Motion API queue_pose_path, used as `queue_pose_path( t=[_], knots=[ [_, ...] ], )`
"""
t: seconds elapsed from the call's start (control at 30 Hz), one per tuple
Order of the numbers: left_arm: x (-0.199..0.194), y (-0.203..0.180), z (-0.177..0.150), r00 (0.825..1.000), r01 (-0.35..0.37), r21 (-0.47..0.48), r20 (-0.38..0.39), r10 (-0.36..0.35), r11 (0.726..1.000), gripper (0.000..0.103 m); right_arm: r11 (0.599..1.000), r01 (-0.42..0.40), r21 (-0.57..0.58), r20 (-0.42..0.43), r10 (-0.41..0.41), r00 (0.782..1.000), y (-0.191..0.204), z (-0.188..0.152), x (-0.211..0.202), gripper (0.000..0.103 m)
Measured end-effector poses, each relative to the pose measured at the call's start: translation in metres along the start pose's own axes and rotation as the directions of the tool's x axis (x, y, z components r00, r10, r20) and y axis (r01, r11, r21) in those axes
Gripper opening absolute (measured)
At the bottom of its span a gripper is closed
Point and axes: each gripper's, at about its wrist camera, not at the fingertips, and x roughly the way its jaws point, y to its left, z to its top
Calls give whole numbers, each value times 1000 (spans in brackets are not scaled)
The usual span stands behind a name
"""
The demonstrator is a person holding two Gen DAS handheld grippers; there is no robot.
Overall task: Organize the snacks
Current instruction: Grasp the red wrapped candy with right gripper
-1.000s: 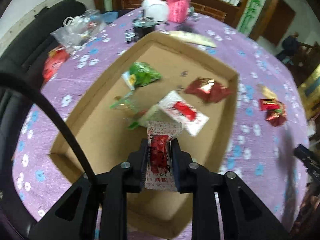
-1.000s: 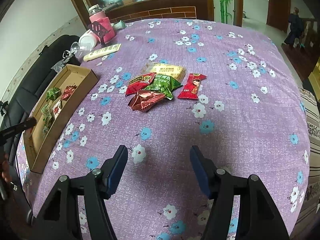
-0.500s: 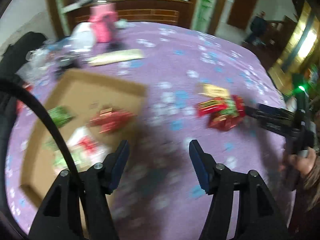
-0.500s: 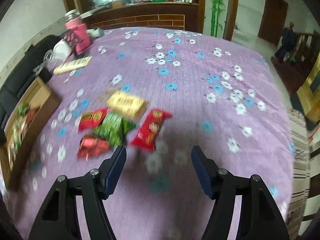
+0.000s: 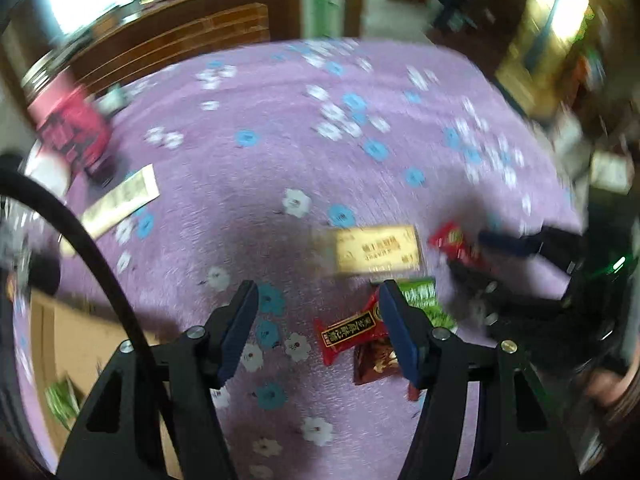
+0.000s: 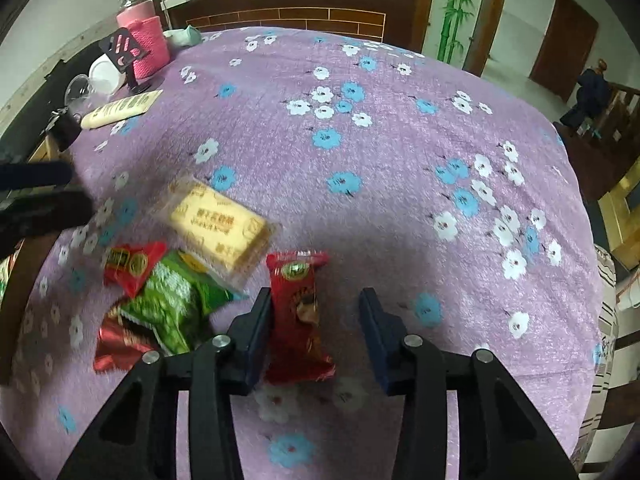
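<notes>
Right gripper [image 6: 314, 320] closing around a red packet [image 6: 298, 316]; left gripper [image 5: 318, 322] apart over cloth [image 5: 280, 168].

Right view only: the red packet lies between the closing fingers, against the left pad [image 6: 260, 328], clear of the right pad. Left view only, blurred: box [image 5: 52, 336] corner left of the fingers, which stand apart and empty; a red snack [image 5: 350, 334] lies just inside the right finger. Both grippers pitch steeply down. Biscuit pack [image 6: 220, 226] and green pack [image 6: 172, 300] lie left of the right gripper; cloth to its right is bare.
</notes>
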Motion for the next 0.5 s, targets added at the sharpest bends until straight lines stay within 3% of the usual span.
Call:
queue_pose_path(
  t=[0.1,0.23,0.33,0.43,0.5],
  knots=[
    [14,-3,5,995,-103,55,-15,104,993,64,1000,-9,3,3,9,1000,-8,-6,-4,43],
    [33,5,4,994,-78,4,-79,78,997,64,1000,-14,20,7,14,1000,-13,-9,-6,43],
    [38,2,-14,990,-70,12,-125,71,997,64,1000,-11,14,3,11,1000,-13,-12,-8,43],
    [38,-3,-38,986,-13,-3,-168,13,1000,65,1000,-6,7,1,6,1000,-13,-19,-12,43],
    [30,-10,-56,987,-26,27,-158,30,999,68,1000,-16,7,0,16,1000,-13,-23,-15,43]
  ],
)
